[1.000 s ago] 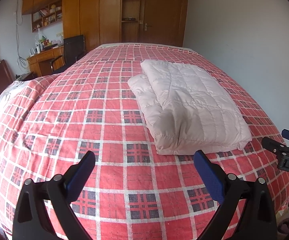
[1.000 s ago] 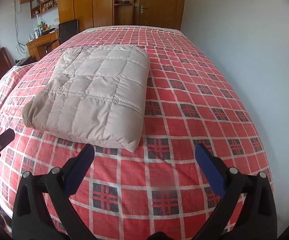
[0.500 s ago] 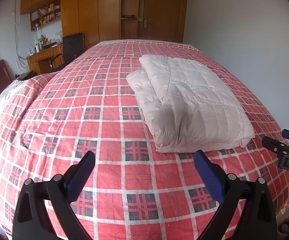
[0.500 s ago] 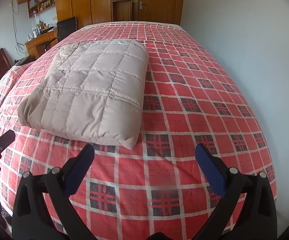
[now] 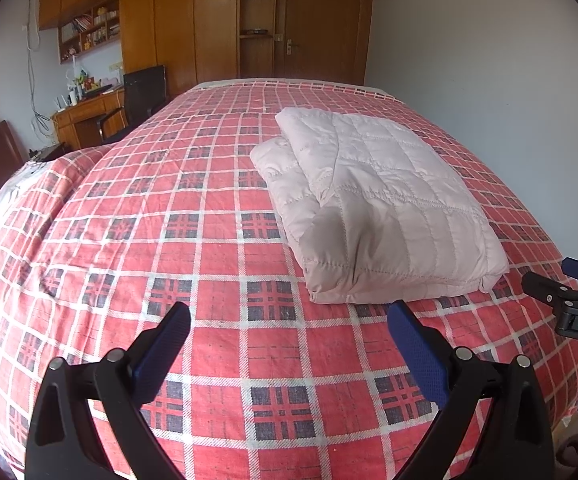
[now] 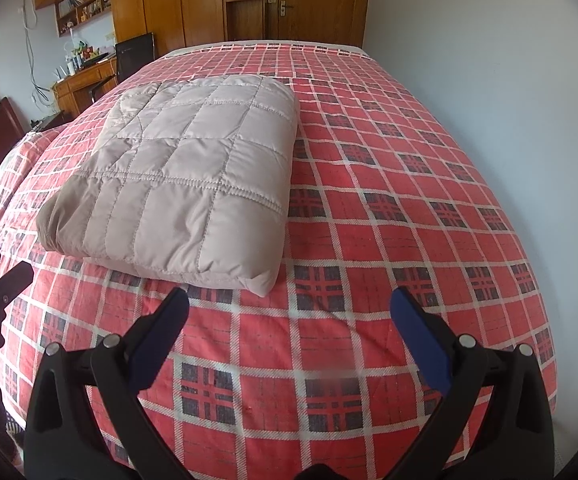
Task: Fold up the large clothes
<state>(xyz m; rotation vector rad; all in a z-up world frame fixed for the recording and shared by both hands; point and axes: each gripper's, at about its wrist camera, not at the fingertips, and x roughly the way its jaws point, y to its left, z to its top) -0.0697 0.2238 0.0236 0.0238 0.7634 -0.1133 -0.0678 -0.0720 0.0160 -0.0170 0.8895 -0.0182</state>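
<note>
Garment: quilted jacket (image 6: 185,184), folded into a compact rectangle on the bed (image 6: 389,208) (folding appears complete). Left gripper (image 5: 289,332), right gripper (image 6: 289,316): jaws spread, empty, clear of it.

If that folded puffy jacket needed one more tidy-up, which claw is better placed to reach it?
Probably the right claw: the quilted jacket's near corner lies just beyond its fingertips. The left claw faces mostly bare plaid bedspread, the jacket off to its right. Both are open and empty.
</note>
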